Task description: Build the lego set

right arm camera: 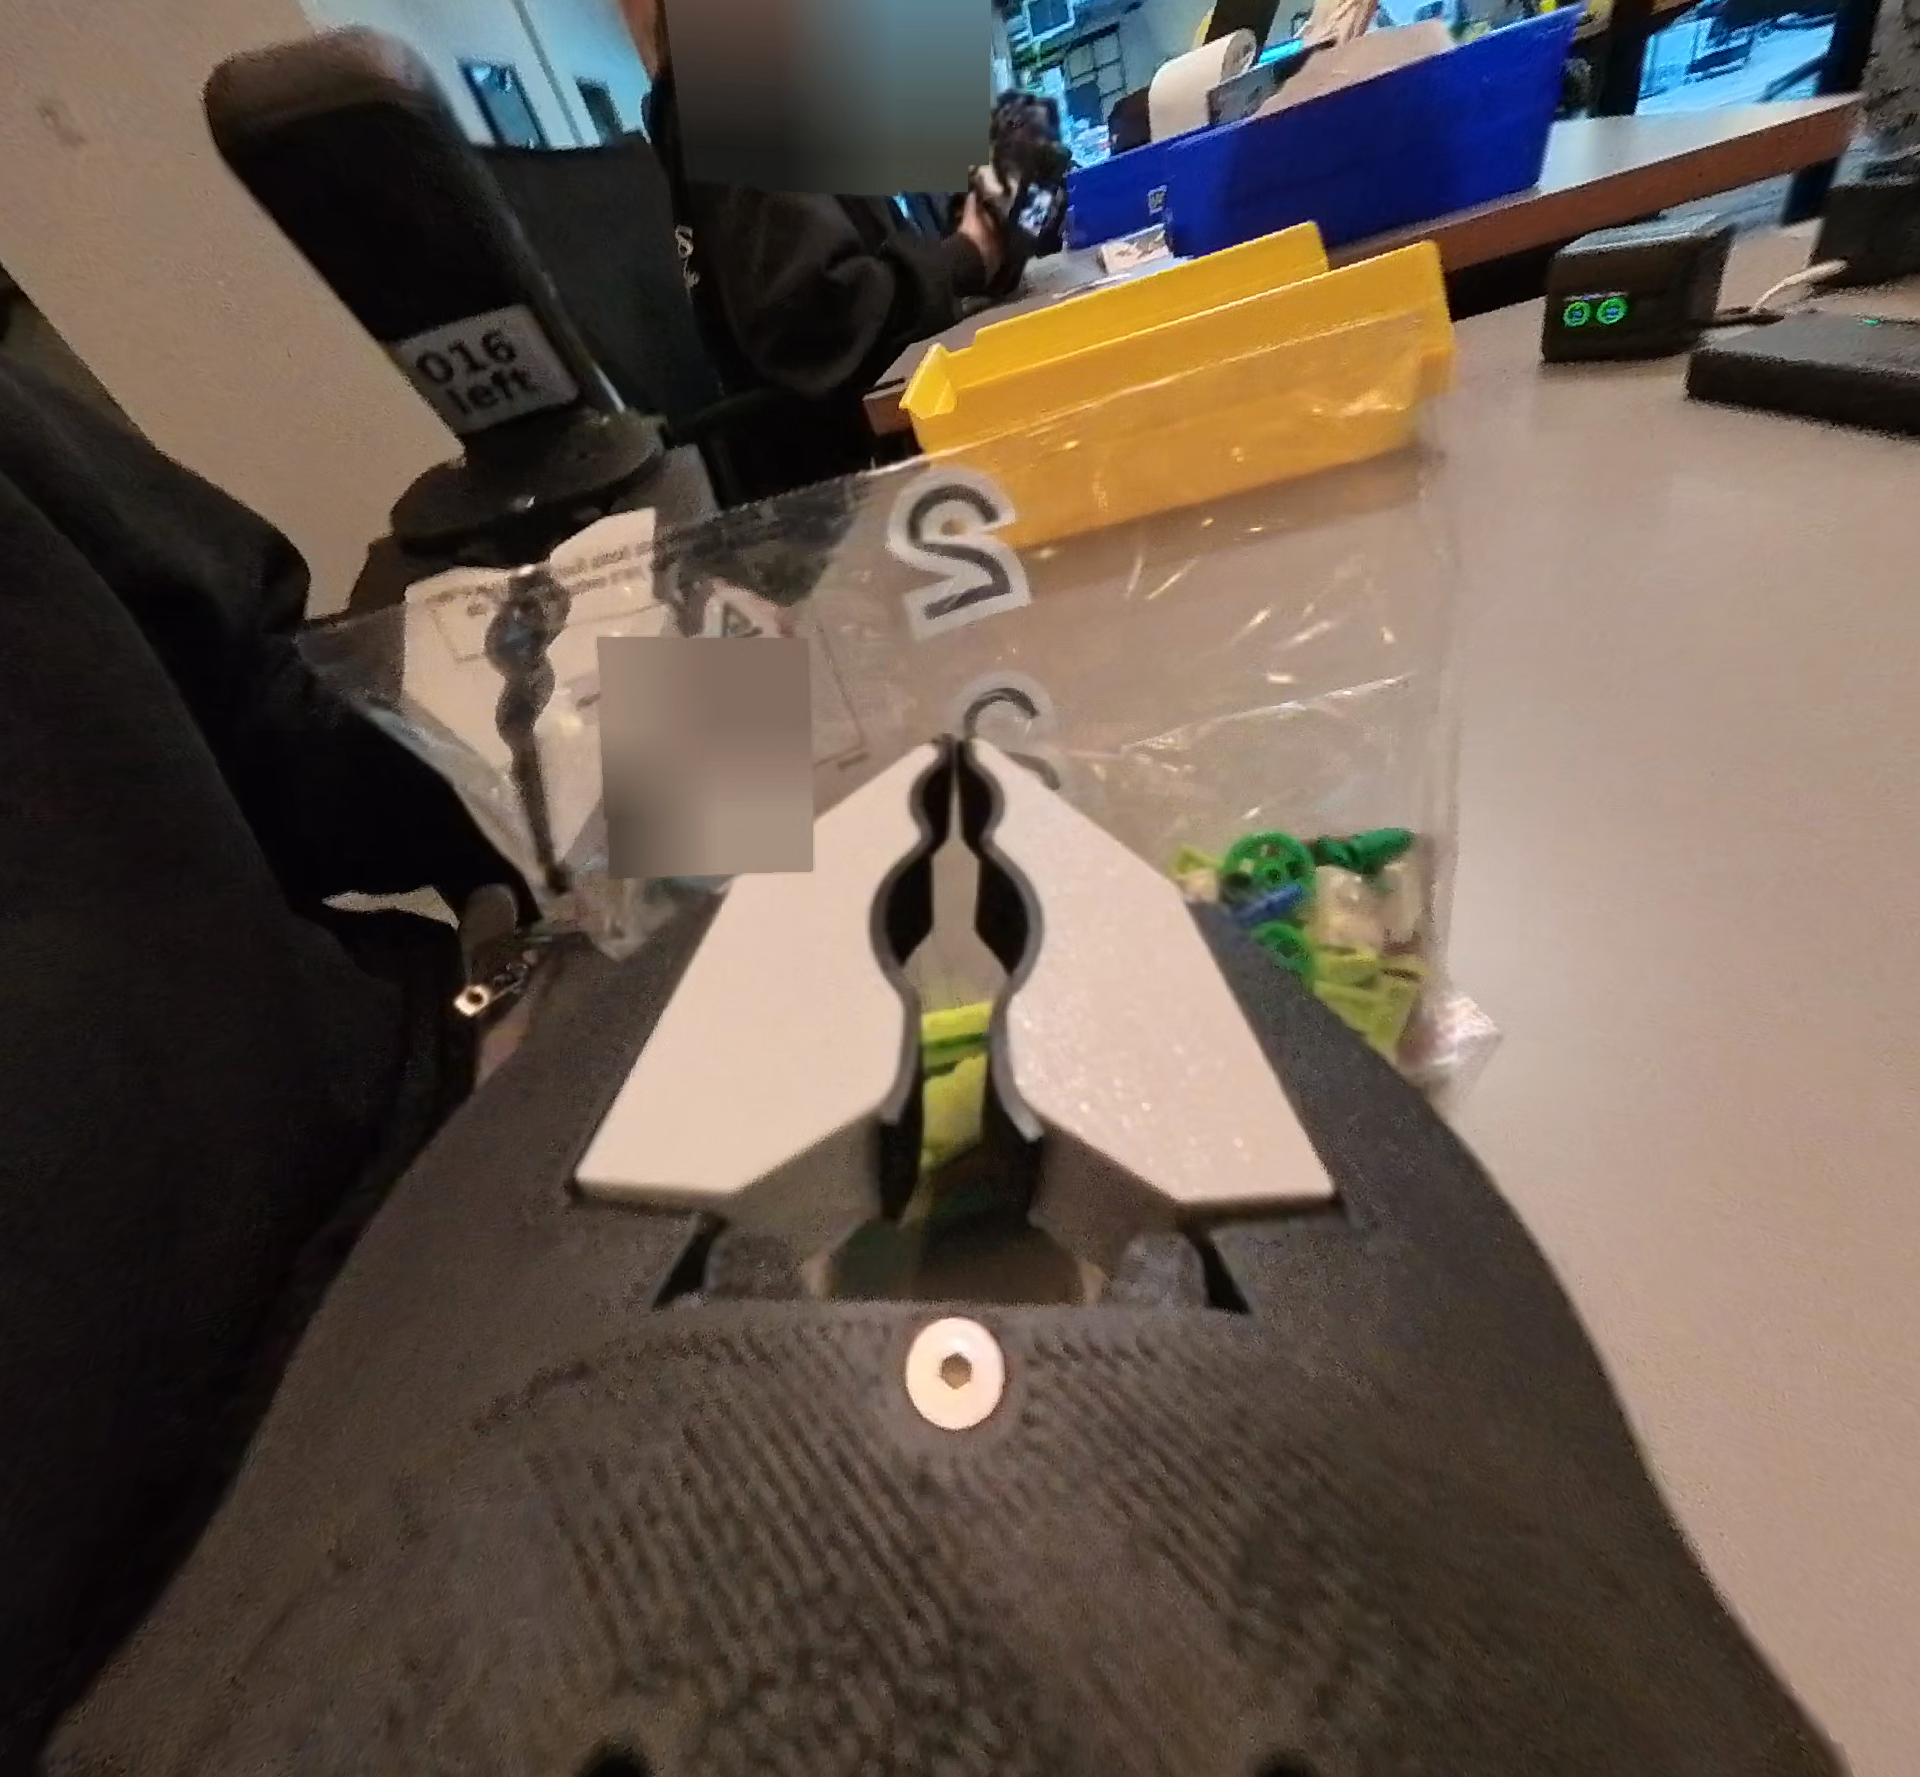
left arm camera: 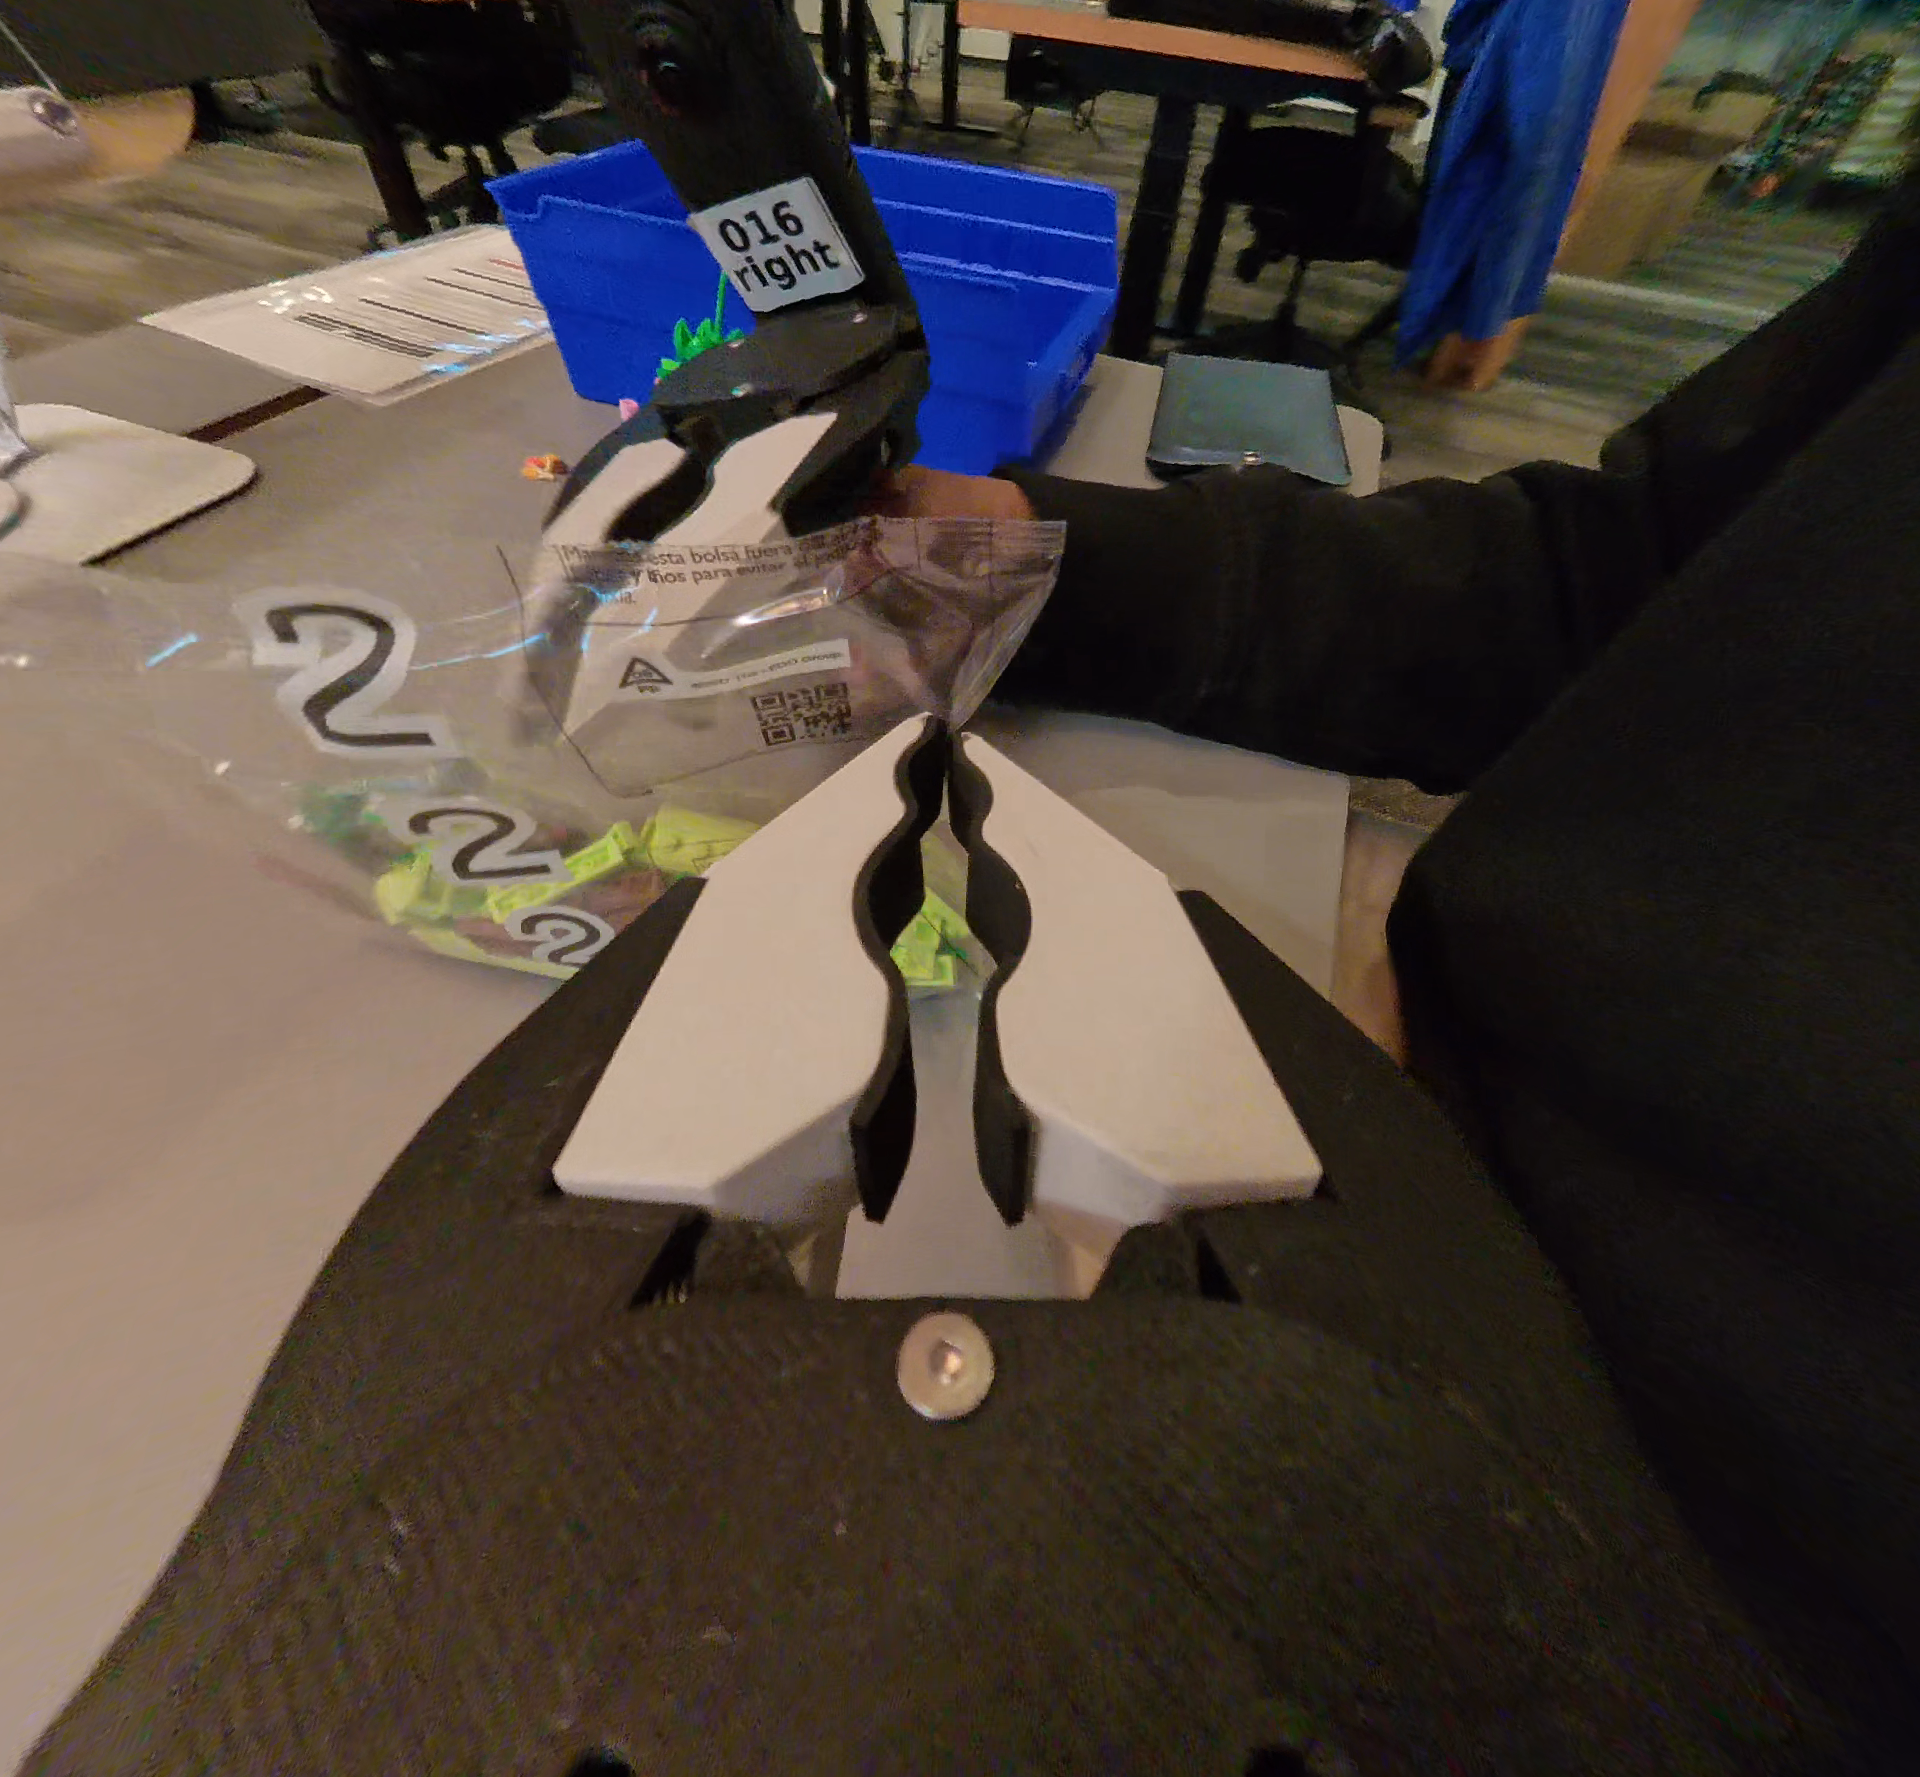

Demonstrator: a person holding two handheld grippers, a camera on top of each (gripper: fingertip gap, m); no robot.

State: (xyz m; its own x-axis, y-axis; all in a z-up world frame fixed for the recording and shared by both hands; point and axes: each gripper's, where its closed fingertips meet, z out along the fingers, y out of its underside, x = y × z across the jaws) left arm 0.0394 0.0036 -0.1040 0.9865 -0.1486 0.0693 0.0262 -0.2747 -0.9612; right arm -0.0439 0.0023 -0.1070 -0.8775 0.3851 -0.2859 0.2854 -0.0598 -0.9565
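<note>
I have both hand-held grippers pinched closed on the clear bag (left arm camera: 790,647): left hand-held gripper (left arm camera: 943,728) at one top corner, right hand-held gripper (right arm camera: 954,745) ahead. If I tear hard, the green pieces (right arm camera: 1320,906) below could scatter across the bench (right arm camera: 1662,688).

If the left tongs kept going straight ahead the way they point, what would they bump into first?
Probably the clear plastic bag they already pinch at its corner. Beyond it, the sleeve and the right tongs seem closest in that line, though depth is hard to judge.
</note>
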